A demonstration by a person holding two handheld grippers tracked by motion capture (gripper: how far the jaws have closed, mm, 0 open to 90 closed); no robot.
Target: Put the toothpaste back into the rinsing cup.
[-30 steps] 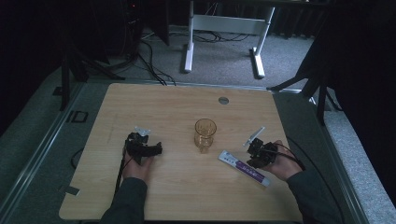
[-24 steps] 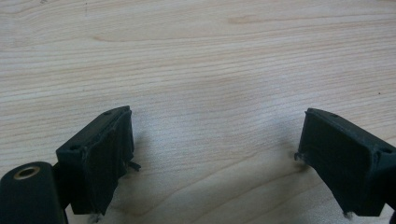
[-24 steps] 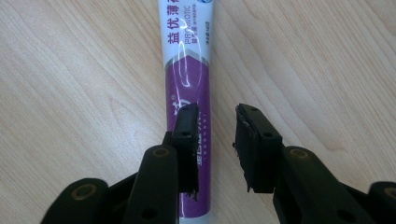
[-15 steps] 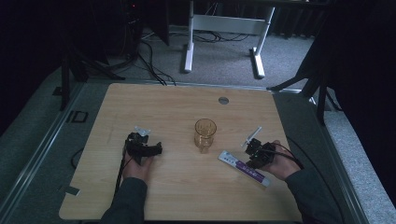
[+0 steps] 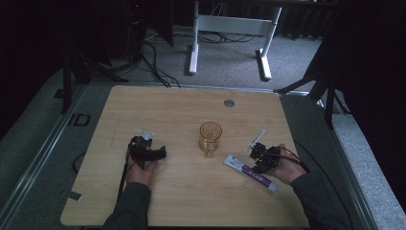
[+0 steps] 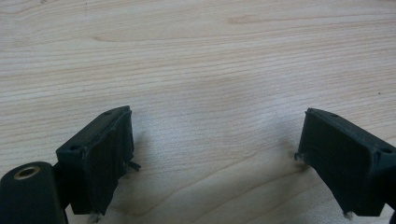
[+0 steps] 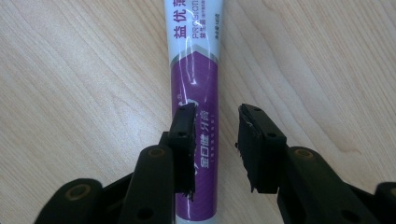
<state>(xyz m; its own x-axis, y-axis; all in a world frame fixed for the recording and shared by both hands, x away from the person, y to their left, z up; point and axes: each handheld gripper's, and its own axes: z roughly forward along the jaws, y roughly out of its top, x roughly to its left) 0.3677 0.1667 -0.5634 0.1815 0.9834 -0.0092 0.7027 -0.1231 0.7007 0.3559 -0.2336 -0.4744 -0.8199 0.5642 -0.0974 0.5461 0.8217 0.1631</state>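
A pale wooden surface (image 5: 182, 191) fills the high view, with a person's forearms coming in from the bottom edge. Near its middle stands an amber, see-through glass tumbler (image 5: 210, 138), upright. To the right of it, apart from it, lies a long white and purple plastic toothpaste tube (image 5: 250, 172) flat on the wood, and a thin white stick-like item (image 5: 256, 139), too small to identify, lies just beyond the right hand.

Over the last second the right claw (image 5: 259, 158) has moved down and in over the tube. In the right gripper view, its black jaws now straddle the purple part of the tube (image 7: 196, 84), narrowly parted; whether they already press on it cannot be told. This looks like the start of a pick-up, with the squeeze likely next.

The left claw (image 5: 143, 143) has stayed where it was, left of the tumbler. In its own view the left claw (image 6: 215, 163) is spread wide over bare wood, holding nothing.
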